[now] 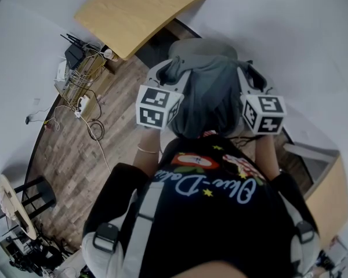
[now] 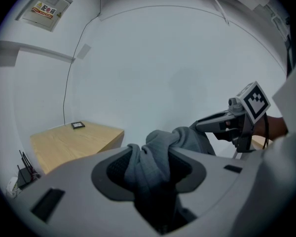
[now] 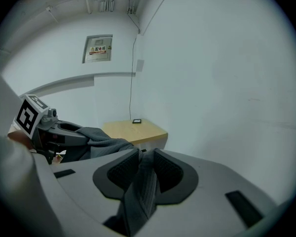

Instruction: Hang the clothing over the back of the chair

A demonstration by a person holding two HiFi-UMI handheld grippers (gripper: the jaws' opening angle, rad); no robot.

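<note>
1. The garment [image 1: 211, 94], a grey cloth, is hanging spread between the two grippers in front of the person, well above the floor [image 1: 75, 155]. Its top edge is running from one claw to the other.
2. The left gripper [image 2: 150, 167] is biting on a thick bunch of that cloth. Its jaws are standing partly apart, with the bunch filling the gap and the pads pressing on it.
3. The right gripper [image 3: 145, 169] is pinching a thinner fold, its jaws nearly together on it, and the rest is trailing down below.
4. Just beyond the garment in the head view a paler grey rounded top is showing, which I am taking for the chair back [image 1: 200, 46]. Cloth is hiding most of it, so I cannot tell whether the two are touching.
5. The step in hand looks like the draping itself: the cloth is being held over the chair back and is not yet released.
6. The next move is calling for both claws to come down evenly, so that cloth falls on either side of the top edge, and then to open together. If one side lets go early, the garment is likely to slide off.
7. Round about, a desk [image 1: 139, 13] is standing past the chair. A router [image 1: 74, 54] and cables [image 1: 87, 106] are lying at the left, and a stool [image 1: 35, 196] is sitting nearer the person.
8. None of these is blocking the path. The real hindrance is the garment itself, which is covering the chair back from above.
</note>
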